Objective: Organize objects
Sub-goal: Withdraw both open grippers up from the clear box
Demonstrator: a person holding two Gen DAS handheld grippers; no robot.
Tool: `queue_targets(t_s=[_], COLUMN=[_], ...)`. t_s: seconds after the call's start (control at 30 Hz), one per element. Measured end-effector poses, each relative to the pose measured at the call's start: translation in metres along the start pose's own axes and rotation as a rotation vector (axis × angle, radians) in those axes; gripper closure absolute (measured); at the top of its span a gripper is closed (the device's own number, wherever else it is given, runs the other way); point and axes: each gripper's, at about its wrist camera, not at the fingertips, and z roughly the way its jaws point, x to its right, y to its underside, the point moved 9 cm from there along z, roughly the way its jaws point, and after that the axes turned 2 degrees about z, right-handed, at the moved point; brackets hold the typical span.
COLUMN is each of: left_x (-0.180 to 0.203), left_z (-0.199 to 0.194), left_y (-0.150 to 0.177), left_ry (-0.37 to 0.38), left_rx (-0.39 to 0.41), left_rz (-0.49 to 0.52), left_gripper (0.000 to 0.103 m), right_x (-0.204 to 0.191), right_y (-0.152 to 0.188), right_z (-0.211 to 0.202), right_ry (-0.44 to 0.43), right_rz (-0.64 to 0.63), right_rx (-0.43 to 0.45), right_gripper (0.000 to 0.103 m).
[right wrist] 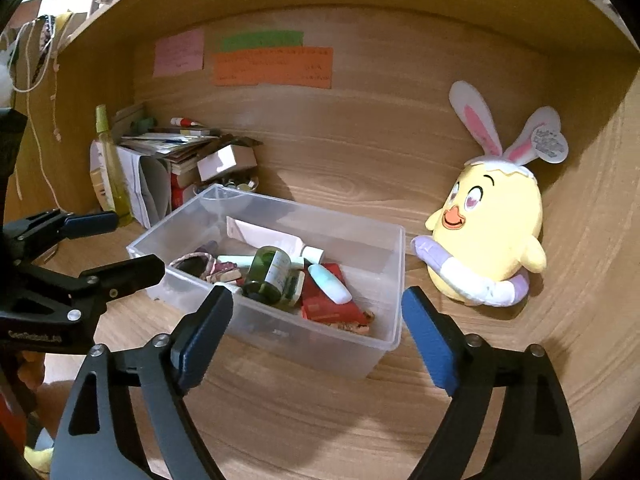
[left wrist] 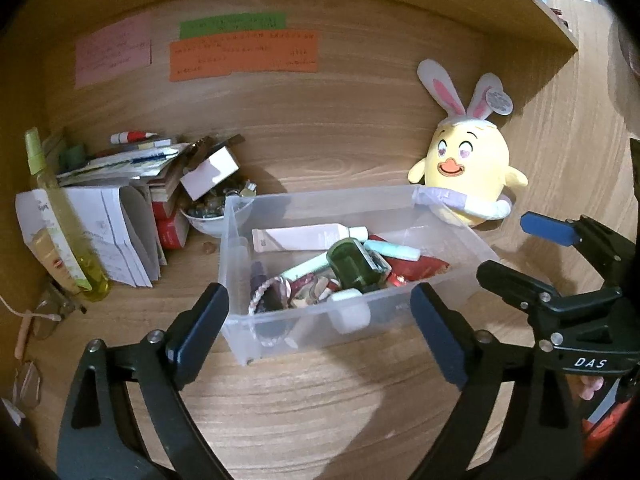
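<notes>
A clear plastic bin [left wrist: 436,272] [right wrist: 384,320] stands on the wooden desk. It holds a green bottle [left wrist: 354,266] [right wrist: 266,274], a pink tube [left wrist: 308,237] [right wrist: 272,242], a pale teal tube [right wrist: 330,283], a red packet [right wrist: 326,306] and a braided band [left wrist: 264,292]. My left gripper [left wrist: 320,330] is open and empty just in front of the bin's near wall; it also shows in the right wrist view [right wrist: 116,244]. My right gripper [right wrist: 316,334] is open and empty over the bin's near right corner; it also shows in the left wrist view [left wrist: 516,252].
A yellow chick plush [left wrist: 468,172] [right wrist: 488,240] with bunny ears sits right of the bin. At the back left are a yellow-green spray bottle [left wrist: 60,220] [right wrist: 112,168], stacked papers and boxes [left wrist: 132,168], and a small bowl [left wrist: 208,216]. Sticky notes [left wrist: 240,56] hang on the back wall.
</notes>
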Motion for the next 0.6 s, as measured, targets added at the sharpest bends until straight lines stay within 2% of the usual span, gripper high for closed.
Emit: queue_targets(t_s=[0.17,0.33,0.6], left_x=[0.002,0.005,0.007], left_z=[-0.006,-0.011,-0.016], left_y=[0.009,0.019,0.024], left_ry=[0.010,0.007,0.023], left_rx=[0.007,0.007,0.004], left_rz=[-0.019,-0.024,-0.035], left_gripper=[0.008,0.008,0.007], right_x=[-0.001,-0.005,-0.010], right_y=[0.009,0.020,0.028], right_z=[-0.008,-0.013,-0.020], right_ry=[0.030,0.015,0.011], right_rz=[-0.012,0.000,0.007], right_rx=[0.012,-0.004,-0.007], right_gripper=[0.018,0.017,0.008])
